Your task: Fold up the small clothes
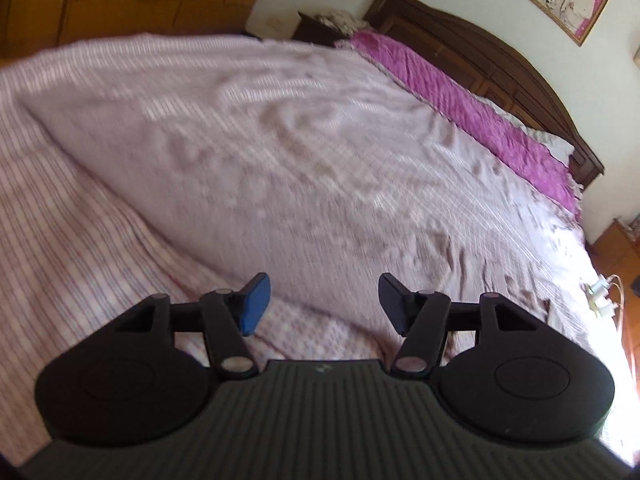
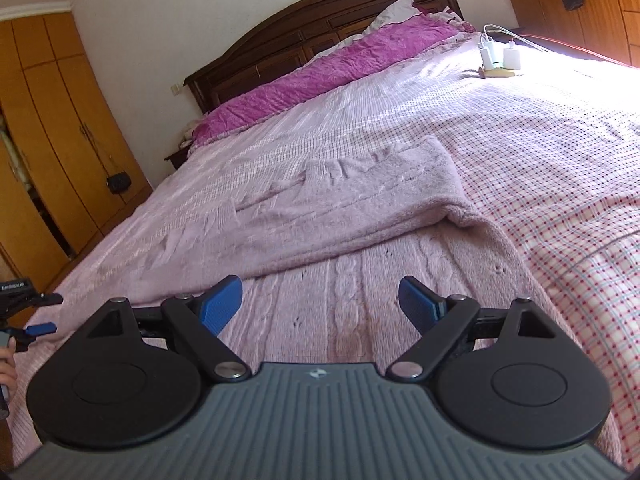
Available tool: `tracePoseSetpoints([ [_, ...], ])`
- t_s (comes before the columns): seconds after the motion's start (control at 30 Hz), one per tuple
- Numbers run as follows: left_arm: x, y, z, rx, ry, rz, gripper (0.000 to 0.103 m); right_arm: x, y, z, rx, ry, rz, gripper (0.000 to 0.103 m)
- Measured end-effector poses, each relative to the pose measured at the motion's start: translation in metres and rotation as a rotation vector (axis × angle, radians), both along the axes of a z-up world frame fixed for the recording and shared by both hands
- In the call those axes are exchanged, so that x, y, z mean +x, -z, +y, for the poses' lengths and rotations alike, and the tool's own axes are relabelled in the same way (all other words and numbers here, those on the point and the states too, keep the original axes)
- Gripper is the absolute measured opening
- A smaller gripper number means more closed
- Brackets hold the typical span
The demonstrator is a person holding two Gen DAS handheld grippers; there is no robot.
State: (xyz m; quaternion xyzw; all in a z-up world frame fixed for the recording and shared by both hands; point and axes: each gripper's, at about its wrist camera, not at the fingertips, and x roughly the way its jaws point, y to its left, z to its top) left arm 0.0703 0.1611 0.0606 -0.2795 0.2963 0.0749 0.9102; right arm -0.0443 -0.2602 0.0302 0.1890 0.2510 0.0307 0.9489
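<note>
Both fingers of the left gripper (image 1: 322,306) stand spread wide with nothing between them, and the two blue fingers of the right gripper (image 2: 322,306) are spread the same way, also empty. One garment (image 2: 340,216), a fuzzy mauve knit with cable ribs, lies on the bed (image 2: 560,168) directly under and ahead of the right gripper; a fold runs across it, with the upper layer laid back over the lower, and its right edge ends at a rounded corner on the checked bedspread. In the left wrist view the same garment (image 1: 280,148) shows as one broad, blurred mauve sheet ahead of the fingers, over the striped-looking cover. One magenta quilt (image 2: 316,84) lies along the one dark wooden headboard (image 2: 320,20), with a single white pillow corner poking out behind it. Two white chargers (image 2: 500,56) with cables sit together on the far right part of the bed, well apart from the garment. One framed picture (image 1: 567,0) hangs on the wall. Orange-brown wardrobes (image 2: 48,128) line the left side, with one small black bag (image 2: 119,183) hanging there. At the left edge of the right wrist view, the left gripper (image 2: 38,328) shows partly, held by a hand (image 2: 7,368).
</note>
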Motion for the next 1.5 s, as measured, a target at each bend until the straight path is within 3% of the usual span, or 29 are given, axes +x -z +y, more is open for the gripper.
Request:
tracePoseSetpoints([
  [0.07,0.003,0.011,-0.001,-0.025,0.010,0.016,0.062,-0.001,0.004,0.002,0.001,0.004,0.021,0.090],
  [0.23,0.007,0.024,0.006,-0.004,-0.020,0.007,0.062,-0.002,0.011,0.005,-0.017,0.009,0.032,0.090],
  [0.6,0.028,0.026,0.070,-0.037,-0.190,-0.022,0.061,0.004,0.019,0.008,-0.045,0.023,0.045,0.090],
  [0.87,0.046,0.026,0.087,0.060,-0.209,-0.024,0.060,0.009,0.020,0.011,-0.060,0.036,0.041,0.090],
  [0.93,0.048,0.024,0.084,0.126,-0.200,-0.017,0.034,0.010,0.020,0.011,-0.057,0.039,0.041,0.090],
  [0.97,0.047,0.022,0.083,0.157,-0.189,-0.017,0.013,0.011,0.020,0.011,-0.055,0.040,0.040,0.090],
  [1.23,0.027,-0.021,0.065,0.252,-0.098,-0.165,0.011,0.010,0.017,0.004,-0.011,0.048,0.033,0.090],
  [1.5,0.029,-0.065,0.005,0.221,0.090,-0.290,0.009,0.001,0.007,-0.008,0.001,0.086,0.008,0.090],
])
